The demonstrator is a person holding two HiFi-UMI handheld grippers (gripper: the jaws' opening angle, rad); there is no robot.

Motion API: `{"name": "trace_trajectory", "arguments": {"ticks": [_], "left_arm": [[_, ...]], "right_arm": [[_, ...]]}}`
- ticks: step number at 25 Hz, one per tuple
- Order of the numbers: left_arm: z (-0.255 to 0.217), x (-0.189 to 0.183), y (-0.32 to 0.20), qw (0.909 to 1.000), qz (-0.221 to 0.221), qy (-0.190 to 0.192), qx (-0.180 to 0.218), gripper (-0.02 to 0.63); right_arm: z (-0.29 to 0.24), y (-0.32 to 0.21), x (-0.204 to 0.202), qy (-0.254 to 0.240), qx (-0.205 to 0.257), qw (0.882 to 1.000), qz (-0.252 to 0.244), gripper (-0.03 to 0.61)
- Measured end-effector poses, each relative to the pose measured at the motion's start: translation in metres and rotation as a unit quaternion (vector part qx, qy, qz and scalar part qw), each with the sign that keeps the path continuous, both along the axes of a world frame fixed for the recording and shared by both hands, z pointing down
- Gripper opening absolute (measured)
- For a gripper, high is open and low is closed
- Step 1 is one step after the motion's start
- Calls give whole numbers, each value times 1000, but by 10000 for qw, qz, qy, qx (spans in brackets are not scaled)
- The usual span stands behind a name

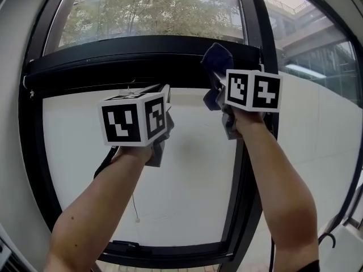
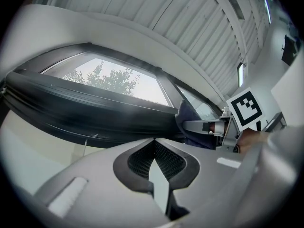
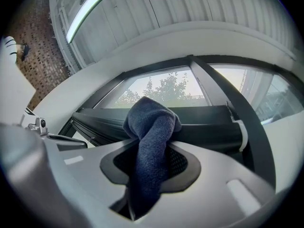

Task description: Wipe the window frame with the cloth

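Note:
The window frame's black horizontal bar (image 1: 113,61) (image 2: 71,108) (image 3: 209,122) runs across the pane and meets a black upright (image 1: 258,16) at the right. My right gripper (image 1: 213,77) (image 3: 152,148) is shut on a dark blue cloth (image 1: 218,55) (image 3: 151,127), and the bunched cloth end lies against the bar just left of the upright. My left gripper (image 1: 163,92) (image 2: 154,146) hovers lower and to the left, in front of the bar, its jaws closed with nothing between them. In the left gripper view, the cloth (image 2: 190,117) shows off to the right.
A white blind or panel (image 1: 187,180) fills the window below the bar, with a thin pull cord (image 1: 136,208) hanging in front. Trees (image 1: 147,10) show through the upper glass. A ceiling light (image 3: 85,13) glows overhead. The frame's lower rail (image 1: 170,251) runs beneath my arms.

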State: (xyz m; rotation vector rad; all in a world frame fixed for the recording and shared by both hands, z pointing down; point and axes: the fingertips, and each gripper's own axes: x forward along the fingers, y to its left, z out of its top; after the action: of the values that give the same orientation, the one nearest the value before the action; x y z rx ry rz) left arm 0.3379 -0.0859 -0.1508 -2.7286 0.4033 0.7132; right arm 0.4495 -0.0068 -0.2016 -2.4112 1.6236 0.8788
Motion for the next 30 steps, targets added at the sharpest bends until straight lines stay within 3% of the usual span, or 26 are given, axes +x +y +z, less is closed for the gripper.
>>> {"name": "trace_trajectory", "arguments": {"ticks": [6, 17, 24, 30], "left_arm": [[-7, 9, -30, 9999, 83, -52, -82, -6], [-6, 39, 17, 9981, 592, -148, -63, -6], [-9, 37, 23, 9946, 1021, -196, 22, -6], [-10, 35, 30, 9892, 1458, -181, -29, -6]], "right_arm": [[-1, -8, 18, -73, 2, 9995, 311, 117], [12, 64, 72, -280, 58, 9939, 1065, 118], [9, 81, 71, -404, 222, 9905, 1292, 118], [16, 93, 70, -425, -2, 9847, 1690, 120]]}}
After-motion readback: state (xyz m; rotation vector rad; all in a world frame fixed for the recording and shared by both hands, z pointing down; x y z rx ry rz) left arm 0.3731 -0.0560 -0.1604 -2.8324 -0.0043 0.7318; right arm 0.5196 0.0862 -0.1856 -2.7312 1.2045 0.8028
